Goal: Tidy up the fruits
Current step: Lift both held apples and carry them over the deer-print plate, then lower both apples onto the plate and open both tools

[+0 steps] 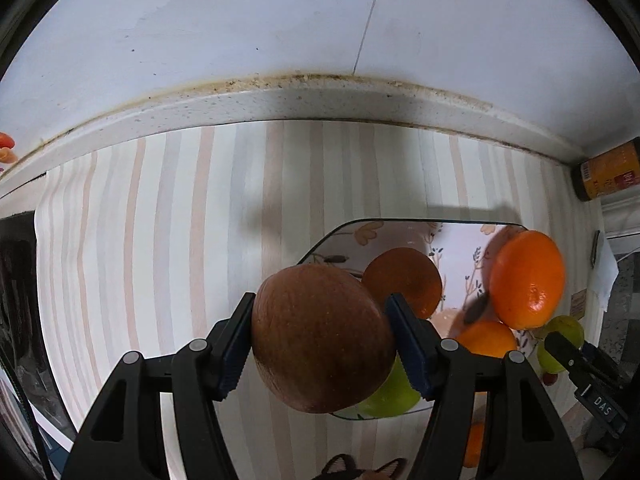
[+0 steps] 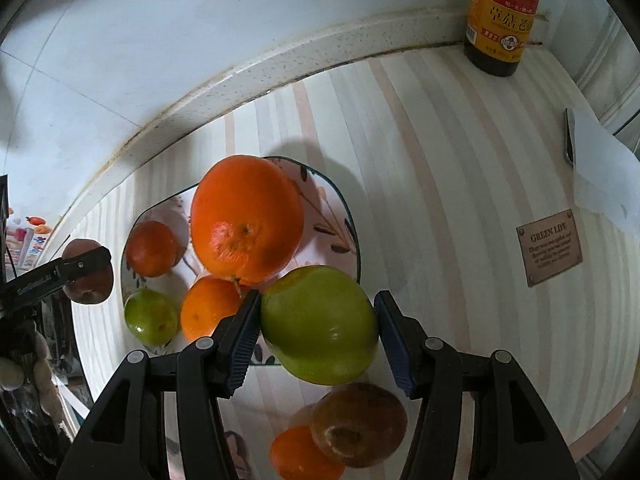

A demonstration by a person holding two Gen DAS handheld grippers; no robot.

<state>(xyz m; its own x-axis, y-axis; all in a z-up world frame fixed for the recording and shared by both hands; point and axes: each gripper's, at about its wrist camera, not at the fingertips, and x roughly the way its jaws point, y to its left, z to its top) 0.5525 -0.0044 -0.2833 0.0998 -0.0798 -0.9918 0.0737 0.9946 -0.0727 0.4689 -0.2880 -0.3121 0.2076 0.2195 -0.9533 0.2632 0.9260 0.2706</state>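
Observation:
My left gripper (image 1: 320,336) is shut on a brown round fruit (image 1: 320,340) and holds it just left of the patterned plate (image 1: 404,232). My right gripper (image 2: 318,320) is shut on a green fruit (image 2: 320,328) at the near edge of the plate (image 2: 340,216). On the plate lie a large orange (image 2: 246,220), a dark orange (image 2: 152,248), a small orange (image 2: 208,306) and a small green fruit (image 2: 150,316). In the right wrist view the left gripper with the brown fruit (image 2: 90,276) shows at the far left.
A brown fruit (image 2: 358,424) and a small orange (image 2: 304,456) lie on the striped mat (image 2: 440,160) near me. A soy sauce bottle (image 2: 502,16) stands at the back right by the wall. White paper (image 2: 600,168) and a brown label (image 2: 550,246) lie at the right.

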